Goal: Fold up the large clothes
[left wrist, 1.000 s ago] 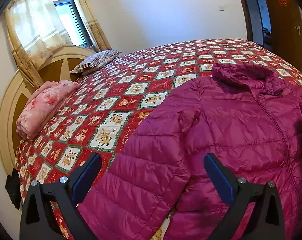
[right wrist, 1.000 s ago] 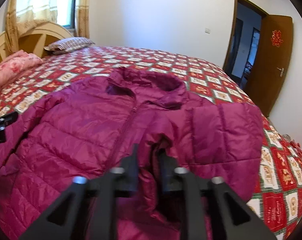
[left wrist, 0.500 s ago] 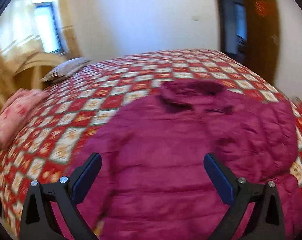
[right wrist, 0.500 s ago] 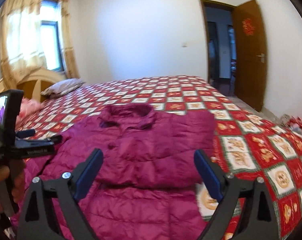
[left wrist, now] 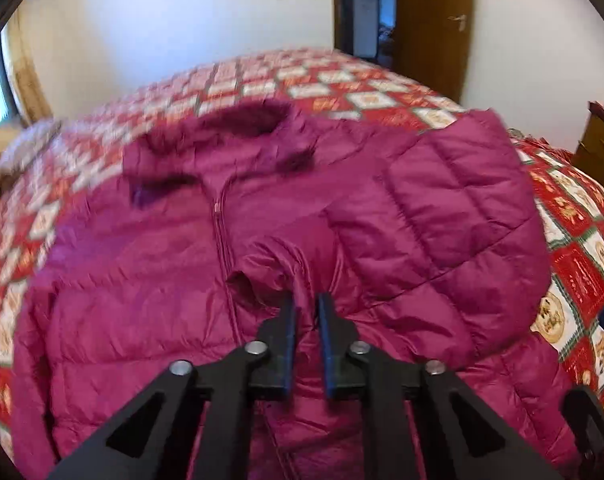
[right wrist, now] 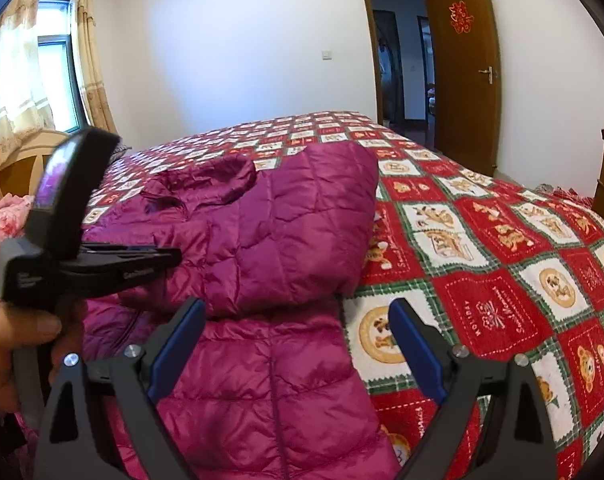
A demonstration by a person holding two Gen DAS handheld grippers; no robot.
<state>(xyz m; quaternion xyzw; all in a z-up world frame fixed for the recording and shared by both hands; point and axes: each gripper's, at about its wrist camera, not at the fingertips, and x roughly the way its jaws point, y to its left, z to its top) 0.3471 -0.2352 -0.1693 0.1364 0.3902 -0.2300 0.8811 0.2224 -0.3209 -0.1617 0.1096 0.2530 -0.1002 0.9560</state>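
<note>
Left gripper (left wrist: pixel 306 300): jaws drawn together until only a thin slit shows between the two black fingers. Tips sit at the folded sleeve cuff (left wrist: pixel 258 284) of the jacket; a thin fold of magenta fabric appears to run into the slit, but whether the pads actually pinch it cannot be told. In the right wrist view this same gripper (right wrist: pixel 174 258) shows side-on, pointing across the jacket, carried by the person's hand (right wrist: pixel 18 344).

Right gripper (right wrist: pixel 298 340): jaws spread wide, blue pads well apart, nothing clamped. Its left finger (right wrist: pixel 178 344) stands over the lower body of the jacket; its right finger (right wrist: pixel 418 344) stands over bare bedspread. The jacket's edge runs between the two.

Count: one jacket (left wrist: pixel 142 300), magenta, quilted, lying flat and zipped on the bed just ahead of both grippers, collar (left wrist: pixel 238 128) at the far end. One sleeve (right wrist: pixel 302 220) is folded across the chest, lying beyond the right gripper's tips; its cuff is at the left gripper's tips.

One bedspread (right wrist: pixel 502 260), red and white check with animal motifs, under the jacket and extending to the right of the right gripper. One pink folded bundle (right wrist: pixel 2 216) to the far left. One brown door (right wrist: pixel 462 64) standing open beyond the bed, far right. One curtained window (right wrist: pixel 30 72) far left.
</note>
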